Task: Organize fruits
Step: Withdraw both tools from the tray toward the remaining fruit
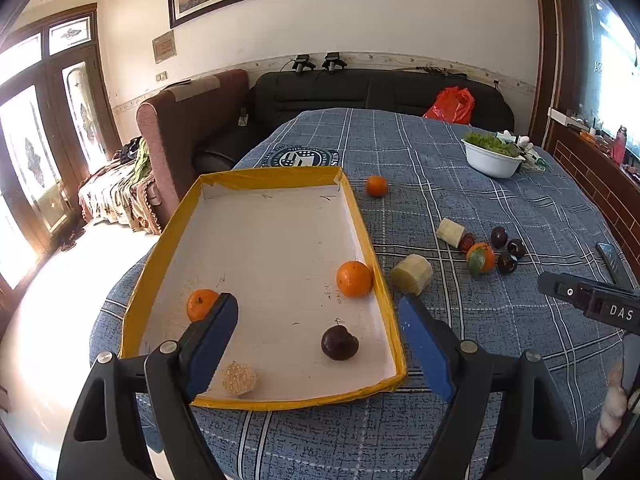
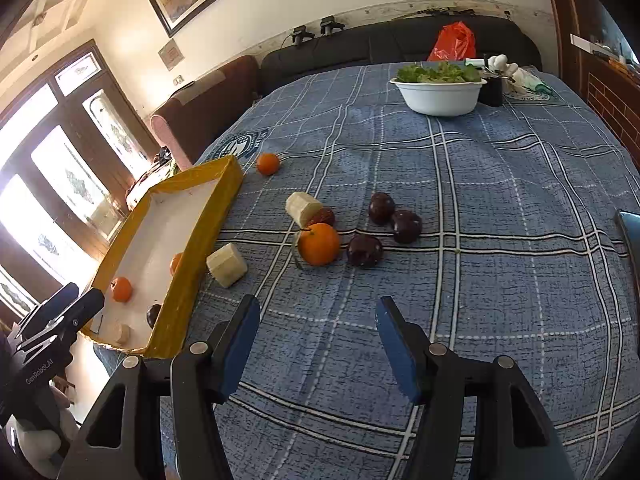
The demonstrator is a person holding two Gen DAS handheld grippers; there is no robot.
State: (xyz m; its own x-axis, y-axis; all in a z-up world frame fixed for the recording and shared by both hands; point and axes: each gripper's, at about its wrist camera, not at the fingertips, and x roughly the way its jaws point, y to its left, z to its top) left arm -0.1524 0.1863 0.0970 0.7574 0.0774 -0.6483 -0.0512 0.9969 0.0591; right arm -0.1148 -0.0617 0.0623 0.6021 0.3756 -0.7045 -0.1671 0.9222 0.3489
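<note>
Fruit lies loose on the checked surface (image 2: 480, 184) beside the yellow tray (image 2: 188, 248); with your right hand-held gripper (image 2: 318, 344) wide open and empty, centre its fingers around the leafed orange (image 2: 319, 243) before closing.

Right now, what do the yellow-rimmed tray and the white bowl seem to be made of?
The tray looks like cardboard: a matte white floor with pen marks, and rims wrapped in glossy, wrinkled yellow tape. The white bowl holding greens looks like smooth plastic or enamel with a soft sheen; the pictures leave that open.
</note>
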